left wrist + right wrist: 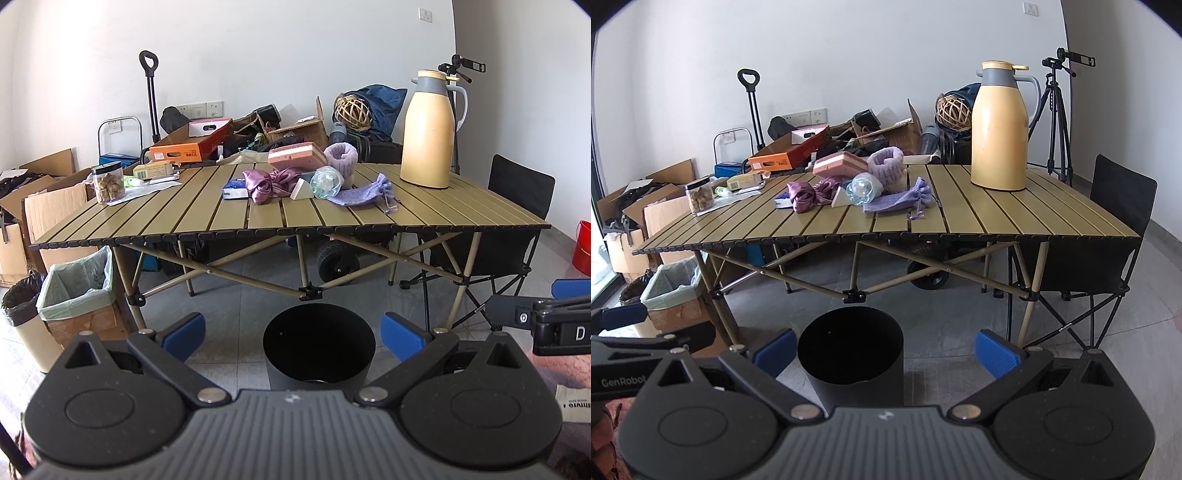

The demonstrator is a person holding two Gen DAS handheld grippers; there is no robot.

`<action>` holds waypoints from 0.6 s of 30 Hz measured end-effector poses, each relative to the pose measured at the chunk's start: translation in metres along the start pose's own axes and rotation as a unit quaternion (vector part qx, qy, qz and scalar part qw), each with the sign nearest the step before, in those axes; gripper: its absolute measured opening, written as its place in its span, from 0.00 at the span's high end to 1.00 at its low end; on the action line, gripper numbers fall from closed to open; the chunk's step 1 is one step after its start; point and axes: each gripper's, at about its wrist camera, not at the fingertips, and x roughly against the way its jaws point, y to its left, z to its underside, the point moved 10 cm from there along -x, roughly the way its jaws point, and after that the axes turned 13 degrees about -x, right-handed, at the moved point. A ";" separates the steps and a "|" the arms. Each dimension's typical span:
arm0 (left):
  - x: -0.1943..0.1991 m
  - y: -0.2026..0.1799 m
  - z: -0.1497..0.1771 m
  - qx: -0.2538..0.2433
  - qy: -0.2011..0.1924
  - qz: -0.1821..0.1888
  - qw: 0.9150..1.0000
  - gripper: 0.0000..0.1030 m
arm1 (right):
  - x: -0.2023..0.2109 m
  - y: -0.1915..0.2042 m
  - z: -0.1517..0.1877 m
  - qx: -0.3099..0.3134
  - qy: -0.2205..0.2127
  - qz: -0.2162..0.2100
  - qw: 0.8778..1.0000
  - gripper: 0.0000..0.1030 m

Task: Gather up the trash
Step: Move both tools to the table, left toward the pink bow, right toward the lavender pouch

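The trash is a small heap on the table (332,218), around its middle: a clear crumpled plastic bottle (325,181), a white wedge-shaped scrap (301,190) touching it, a blue-and-white packet (234,189) and shiny purple cloth (271,182) beside that. The bottle's long axis cannot be told. A black bin (319,345) stands on the floor just in front of the table, below the heap. Both grippers hang back from the table, above the bin, holding nothing. The left gripper (293,334) has its jaws spread wide, and so does the right gripper (884,349). The heap lies straight ahead and above both; from the left it sits dead centre, so I judge that hand slightly better placed.
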 end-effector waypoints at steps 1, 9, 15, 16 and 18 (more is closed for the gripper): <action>-0.003 0.000 -0.002 0.000 0.000 0.000 1.000 0.00 | -0.004 -0.001 -0.001 0.000 0.001 0.001 1.000 0.00; -0.033 -0.002 -0.016 -0.004 -0.005 0.003 1.000 0.00 | -0.034 -0.005 -0.016 -0.002 -0.002 0.003 1.000 0.00; -0.057 0.001 -0.026 -0.003 -0.005 0.002 1.000 0.00 | -0.058 -0.002 -0.027 0.001 -0.003 0.002 1.000 0.00; -0.060 0.002 -0.027 -0.002 -0.005 0.001 1.000 0.00 | -0.062 -0.002 -0.030 0.002 -0.003 0.002 1.000 0.00; -0.069 0.006 -0.031 0.001 -0.006 -0.002 1.000 0.00 | -0.071 -0.001 -0.034 0.002 -0.004 0.003 1.000 0.00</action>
